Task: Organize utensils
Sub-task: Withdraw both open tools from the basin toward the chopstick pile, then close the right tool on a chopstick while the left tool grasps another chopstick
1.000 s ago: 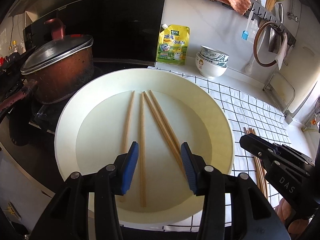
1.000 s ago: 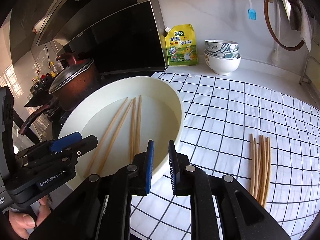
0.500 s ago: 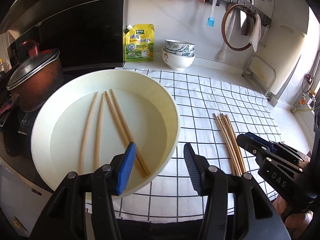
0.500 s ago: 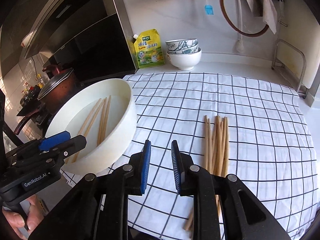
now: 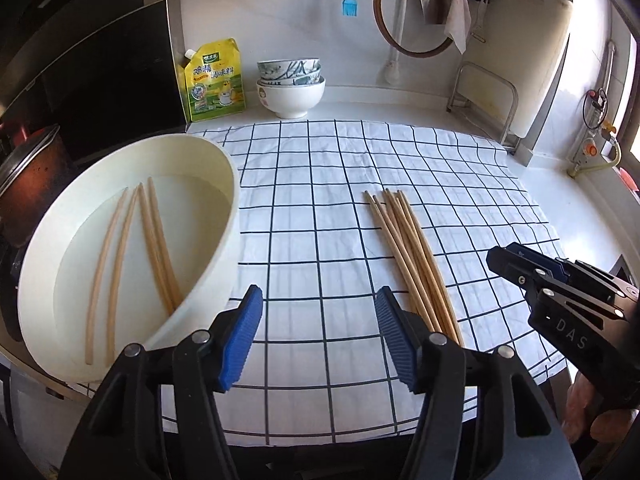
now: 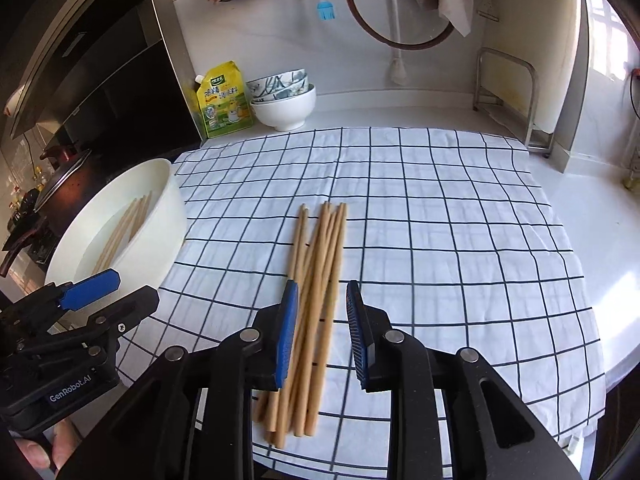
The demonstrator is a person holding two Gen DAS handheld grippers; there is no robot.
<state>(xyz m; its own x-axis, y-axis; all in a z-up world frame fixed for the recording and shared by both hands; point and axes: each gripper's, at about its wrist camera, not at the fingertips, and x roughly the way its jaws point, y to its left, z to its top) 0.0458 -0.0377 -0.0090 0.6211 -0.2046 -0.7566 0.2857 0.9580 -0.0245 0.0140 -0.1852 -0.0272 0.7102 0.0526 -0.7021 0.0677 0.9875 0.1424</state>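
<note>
You're working over a white cloth with a dark grid print [image 6: 420, 208], lying spread across a pale kitchen counter [image 6: 592, 208]. At the far edge a yellow seasoning pouch [image 5: 214, 78] is standing just left of a stack of white and blue-patterned bowls [image 5: 291, 86]. A wooden hoop [image 5: 416, 12], a blue silicone brush [image 5: 349, 6] and a grey rag [image 5: 458, 20] are hanging on the far wall. A dark range hood [image 6: 92, 60] and a lidded brown pot [image 5: 28, 176] are sitting at the left.

A wide cream round basin [image 5: 208, 272] is overlapping the cloth's left edge, holding four pale wooden chopsticks [image 5: 148, 240], lying lengthwise near to far. A loose bundle of the same wooden chopsticks [image 6: 316, 280] is lying on the cloth right of the basin, tips fanning slightly at the far end, near ends bunched.

Your left gripper [image 5: 319, 334] is hovering over bare cloth between basin and bundle, jaws opening, nothing between them. Your right gripper [image 6: 322, 332] is hovering above the bundle's near half, jaws opening; the sticks are showing in the gap, blue pads [image 6: 289, 332] not pressing on them.
</note>
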